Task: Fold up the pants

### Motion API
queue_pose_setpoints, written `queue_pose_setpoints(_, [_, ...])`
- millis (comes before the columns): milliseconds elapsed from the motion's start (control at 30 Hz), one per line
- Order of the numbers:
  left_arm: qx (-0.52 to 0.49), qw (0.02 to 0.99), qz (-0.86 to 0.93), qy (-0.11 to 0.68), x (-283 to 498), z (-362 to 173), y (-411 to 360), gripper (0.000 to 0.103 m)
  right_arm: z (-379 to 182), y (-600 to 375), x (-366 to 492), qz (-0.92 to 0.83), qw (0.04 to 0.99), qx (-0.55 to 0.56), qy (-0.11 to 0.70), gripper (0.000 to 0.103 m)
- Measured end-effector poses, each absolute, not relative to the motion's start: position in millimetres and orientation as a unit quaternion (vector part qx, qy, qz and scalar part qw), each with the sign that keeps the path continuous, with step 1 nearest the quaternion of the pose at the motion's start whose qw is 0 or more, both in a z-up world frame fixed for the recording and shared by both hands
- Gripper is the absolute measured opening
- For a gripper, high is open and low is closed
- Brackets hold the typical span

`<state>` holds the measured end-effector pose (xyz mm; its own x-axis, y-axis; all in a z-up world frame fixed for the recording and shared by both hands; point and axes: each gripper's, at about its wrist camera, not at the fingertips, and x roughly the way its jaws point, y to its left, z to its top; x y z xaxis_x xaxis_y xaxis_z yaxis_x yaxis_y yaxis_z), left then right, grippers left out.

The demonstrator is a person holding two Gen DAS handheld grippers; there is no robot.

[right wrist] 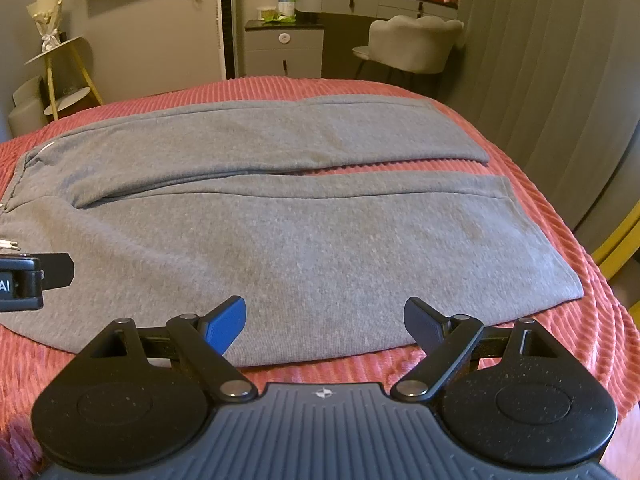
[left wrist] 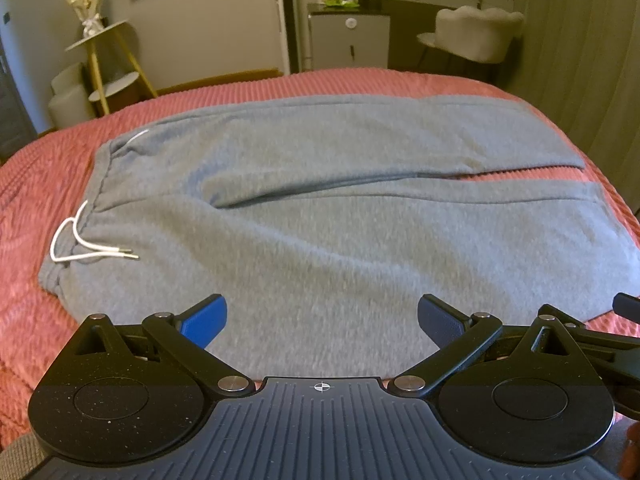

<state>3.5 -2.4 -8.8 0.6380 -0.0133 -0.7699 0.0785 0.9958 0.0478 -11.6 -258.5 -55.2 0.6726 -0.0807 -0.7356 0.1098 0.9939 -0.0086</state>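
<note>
Pants (left wrist: 320, 200) — grey, spread flat, legs side by side, unfolded.

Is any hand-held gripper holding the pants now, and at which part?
Nothing is held. Both the left hand-held gripper and the right are open above the grey pants.

Each claw (left wrist: 322, 320) (right wrist: 325, 322) has black linkage arms, silver pivot screws, blue finger pads, ribbed dark base.

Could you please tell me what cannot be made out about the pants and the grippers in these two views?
- Left wrist view: pants near edge hidden behind the left gripper; fabric blurred.
- Right wrist view: waistband and drawstring cut off by the left edge.
- Underside of the pants: hidden against the bedspread in both views.
- Right gripper: open, holds nothing.
</note>
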Motion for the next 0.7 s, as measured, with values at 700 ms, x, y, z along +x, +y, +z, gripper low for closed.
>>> queue_pose_setpoints(700, [0.037,0.902,-0.026,0.43,6.1,-11.9,-3.2,0.103,-56.5,-258.9,-11.2,-0.054,0.914,0.016,0.403,0.087])
